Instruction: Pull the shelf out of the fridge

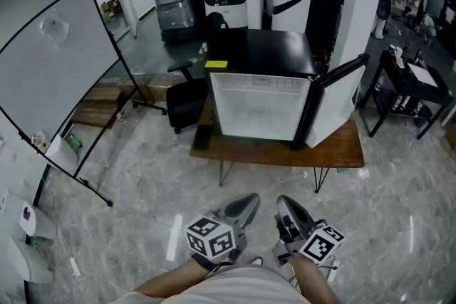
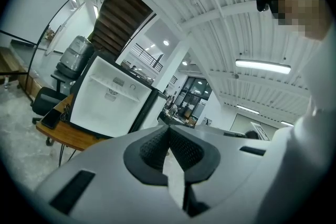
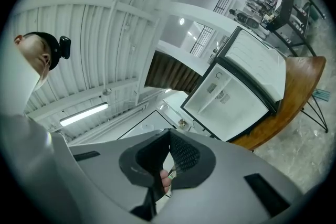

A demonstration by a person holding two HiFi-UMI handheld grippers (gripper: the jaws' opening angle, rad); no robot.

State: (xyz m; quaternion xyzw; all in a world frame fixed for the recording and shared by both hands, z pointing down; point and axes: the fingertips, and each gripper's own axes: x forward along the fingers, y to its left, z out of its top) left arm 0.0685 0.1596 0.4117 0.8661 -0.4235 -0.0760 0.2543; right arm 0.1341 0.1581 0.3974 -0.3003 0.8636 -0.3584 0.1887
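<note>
A black mini fridge (image 1: 260,53) stands on a wooden table (image 1: 278,149), with its door (image 1: 338,107) swung open to the right. The inside is white, and a thin white shelf (image 2: 113,86) crosses its upper part; the shelf (image 3: 223,96) also shows in the right gripper view. Both grippers hang low by the person's body, well short of the table. My left gripper (image 1: 251,201) is shut with nothing in it, its pads meeting at the tip (image 2: 169,131). Beside it, my right gripper (image 1: 283,204) is also shut and empty (image 3: 170,136).
A whiteboard on a wheeled stand (image 1: 57,75) leans at the left. A black office chair (image 1: 187,103) sits just left of the table. A black side table (image 1: 413,85) stands at the right. Grey marble floor lies between me and the fridge.
</note>
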